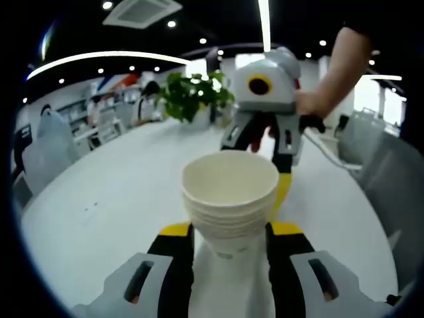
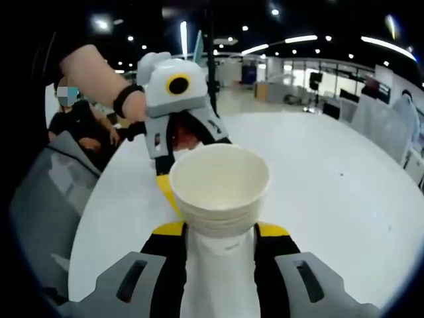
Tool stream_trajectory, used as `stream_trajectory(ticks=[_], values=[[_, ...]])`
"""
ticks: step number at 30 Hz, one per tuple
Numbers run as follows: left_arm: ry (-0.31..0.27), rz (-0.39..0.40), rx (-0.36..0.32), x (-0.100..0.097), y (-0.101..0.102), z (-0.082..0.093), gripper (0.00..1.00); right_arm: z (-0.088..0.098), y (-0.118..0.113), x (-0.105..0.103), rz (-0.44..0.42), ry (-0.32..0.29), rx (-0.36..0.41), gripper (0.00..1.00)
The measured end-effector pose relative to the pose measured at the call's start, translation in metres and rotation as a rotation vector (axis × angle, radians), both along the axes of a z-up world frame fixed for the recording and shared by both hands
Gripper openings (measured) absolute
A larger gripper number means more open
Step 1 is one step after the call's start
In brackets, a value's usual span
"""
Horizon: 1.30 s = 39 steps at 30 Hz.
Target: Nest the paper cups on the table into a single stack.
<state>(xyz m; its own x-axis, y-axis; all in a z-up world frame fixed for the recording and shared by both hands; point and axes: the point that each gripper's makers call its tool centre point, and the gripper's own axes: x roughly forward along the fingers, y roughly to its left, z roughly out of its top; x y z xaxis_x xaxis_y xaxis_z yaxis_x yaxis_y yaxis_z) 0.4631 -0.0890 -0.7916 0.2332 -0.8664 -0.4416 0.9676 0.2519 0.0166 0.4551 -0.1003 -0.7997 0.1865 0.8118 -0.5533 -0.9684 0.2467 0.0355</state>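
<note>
A stack of several nested white paper cups stands upright on the white table, mouth up. My left gripper is shut on its lower part, with a yellow-tipped jaw against each side. From the far side the right gripper, held by a hand, reaches in, and one of its yellow fingertips lies beside the cups. In the right gripper view the same cup stack sits between the jaws of my right gripper, which close on it. The left gripper faces me behind it.
The round white table stretches wide around the stack. Grey chairs stand at its edge. A green plant sits at the far side. A seated person is beyond the table.
</note>
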Motion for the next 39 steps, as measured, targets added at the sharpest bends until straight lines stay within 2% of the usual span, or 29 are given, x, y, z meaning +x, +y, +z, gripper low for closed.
stream_trajectory(ticks=[9,15,19,27,30,32,34,39], values=[[0.007,0.047,-0.009,0.001,0.008,0.005,0.48,0.0,-0.008,0.0,-0.033,0.008,-0.002,0.43],[0.006,0.081,-0.016,-0.001,0.014,0.009,0.51,0.004,-0.013,-0.009,-0.049,0.001,-0.002,0.48],[0.022,0.094,-0.02,-0.009,0.019,0.013,0.53,0.007,-0.016,-0.015,-0.062,0.001,0.0,0.51],[0.005,0.128,-0.026,-0.023,0.032,0.03,0.58,0.019,-0.024,-0.026,-0.13,-0.007,0.021,0.62],[-0.005,0.148,-0.03,-0.029,0.038,0.036,0.61,0.027,-0.03,-0.028,-0.183,-0.031,0.038,0.71],[-0.02,0.176,-0.024,-0.032,0.043,0.041,0.67,0.03,-0.032,-0.032,-0.208,-0.019,0.051,0.76],[-0.014,0.202,-0.032,-0.037,0.048,0.047,0.73,0.034,-0.035,-0.038,-0.223,-0.021,0.061,0.78],[-0.002,0.252,-0.064,-0.051,0.059,0.057,0.76,0.045,-0.041,-0.056,-0.255,-0.025,0.071,0.81]])
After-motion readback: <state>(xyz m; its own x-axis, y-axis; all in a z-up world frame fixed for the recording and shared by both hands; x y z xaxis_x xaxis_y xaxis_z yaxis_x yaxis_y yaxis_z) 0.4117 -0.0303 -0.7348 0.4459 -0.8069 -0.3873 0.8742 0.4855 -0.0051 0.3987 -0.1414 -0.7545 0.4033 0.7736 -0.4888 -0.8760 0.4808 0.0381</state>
